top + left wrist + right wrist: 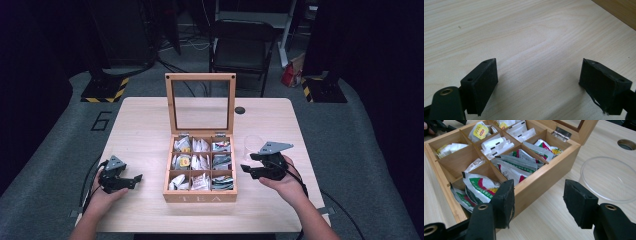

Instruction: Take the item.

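Grippers at rest on either side of a wooden nine-compartment tea box (200, 196), its glass-paned lid (200, 102) standing upright at the back and "TEA" lettered on the front wall. I hold my left gripper (131, 179) low over the pale wooden surface (145, 125), well to the left of the box, its jaws spread wide with nothing between them; in the left gripper view its black pads (484, 85) frame bare wood grain, and a corner of the box shows at top right. My right gripper (248, 163) hovers just beside the box's right wall, jaws likewise parted and empty, a grey three-cornered plate (274, 147) on top. In the right gripper view its near jaw overlaps the box's corner, though I cannot tell whether it touches. The compartments hold paper tea sachets: green, red and white packets (480, 186) along the right column, white ones (495, 145) in the middle, a yellow-labelled sachet (480, 131) farther in. A clear plastic cup (609, 178) stands on the surface to the right of the box, near a round dark hole (627, 144) in the tabletop.
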